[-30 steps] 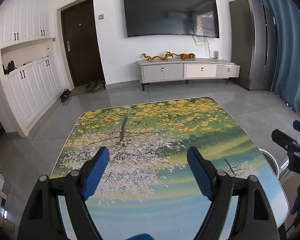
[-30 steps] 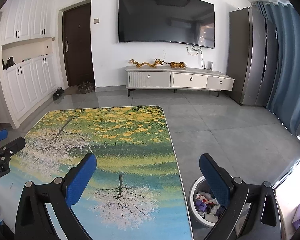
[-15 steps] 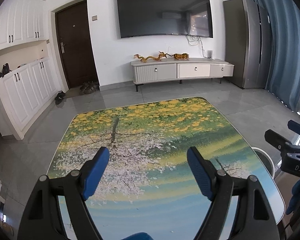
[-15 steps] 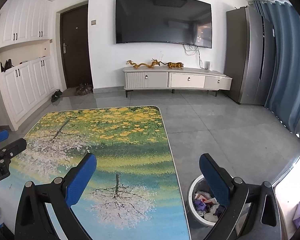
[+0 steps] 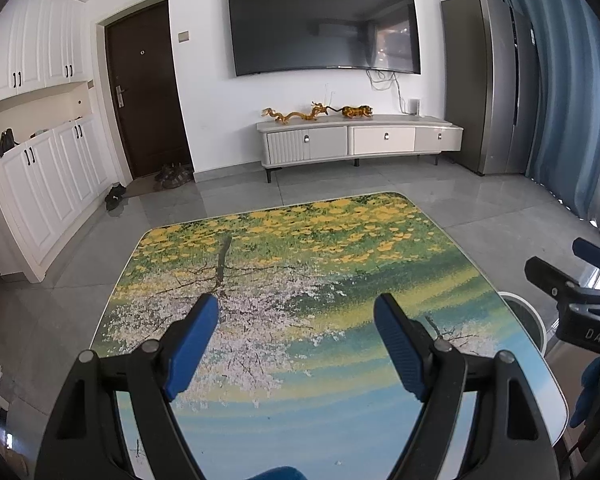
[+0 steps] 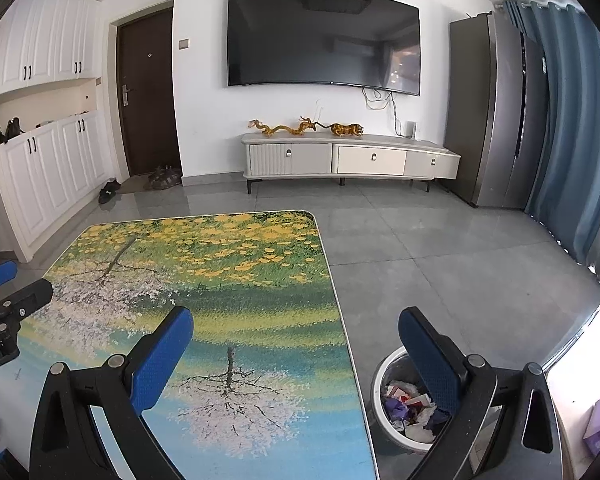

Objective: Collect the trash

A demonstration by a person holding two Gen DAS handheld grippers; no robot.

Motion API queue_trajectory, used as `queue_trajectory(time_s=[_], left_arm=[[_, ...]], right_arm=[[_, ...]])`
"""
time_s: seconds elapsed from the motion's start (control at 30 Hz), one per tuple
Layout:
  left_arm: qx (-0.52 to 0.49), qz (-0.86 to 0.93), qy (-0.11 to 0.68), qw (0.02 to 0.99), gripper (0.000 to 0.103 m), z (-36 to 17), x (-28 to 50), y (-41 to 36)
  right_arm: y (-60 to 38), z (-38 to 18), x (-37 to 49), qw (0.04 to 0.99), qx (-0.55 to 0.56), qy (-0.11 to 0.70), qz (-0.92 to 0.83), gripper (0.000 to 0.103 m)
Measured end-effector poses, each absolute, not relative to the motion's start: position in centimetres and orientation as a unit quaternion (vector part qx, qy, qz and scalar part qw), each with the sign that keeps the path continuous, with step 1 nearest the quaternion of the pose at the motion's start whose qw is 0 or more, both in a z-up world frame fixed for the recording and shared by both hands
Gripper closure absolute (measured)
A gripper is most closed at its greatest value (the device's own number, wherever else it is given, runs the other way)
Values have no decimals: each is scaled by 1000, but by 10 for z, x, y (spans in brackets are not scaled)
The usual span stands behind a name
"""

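Both claws are held above the painted surface (image 5: 300,280), and nothing is gripped by either. The left claw (image 5: 296,344) is seen low in the left wrist view with its blue pads set wide apart, only the tree print showing between them. The right claw (image 6: 296,356) is likewise spread wide in the lower part of the right wrist view, and it too is empty.

No loose trash can be made out on the surface in either view. The trash that is visible is already gathered: crumpled paper and wrappers (image 6: 410,408) are seen inside the round bin (image 6: 380,376), which stands on the floor just beside the surface's right edge, at the lower right of the right wrist view. Part of the bin is hidden behind the right claw's right finger.

So the relation to be watched is this: the bin lies down and to the right of the right claw, and only its rim (image 5: 528,308) is caught at the right edge of the left wrist view. The right claw is judged the nearer. The task is judged close to finished.
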State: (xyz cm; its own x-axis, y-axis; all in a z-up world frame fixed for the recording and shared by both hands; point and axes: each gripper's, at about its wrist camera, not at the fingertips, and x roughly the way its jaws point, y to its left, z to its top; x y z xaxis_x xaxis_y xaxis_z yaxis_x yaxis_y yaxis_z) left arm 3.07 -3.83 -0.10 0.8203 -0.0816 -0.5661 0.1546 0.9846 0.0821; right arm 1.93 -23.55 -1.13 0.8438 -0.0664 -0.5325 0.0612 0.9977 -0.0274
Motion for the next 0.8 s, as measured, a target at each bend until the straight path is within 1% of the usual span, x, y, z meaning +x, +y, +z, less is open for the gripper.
queue_trajectory(time_s=[0.8], left_arm=[[66, -64, 292, 952, 24, 4, 28, -47]], right_arm=[[-249, -8, 10, 962, 7, 270, -46, 0]])
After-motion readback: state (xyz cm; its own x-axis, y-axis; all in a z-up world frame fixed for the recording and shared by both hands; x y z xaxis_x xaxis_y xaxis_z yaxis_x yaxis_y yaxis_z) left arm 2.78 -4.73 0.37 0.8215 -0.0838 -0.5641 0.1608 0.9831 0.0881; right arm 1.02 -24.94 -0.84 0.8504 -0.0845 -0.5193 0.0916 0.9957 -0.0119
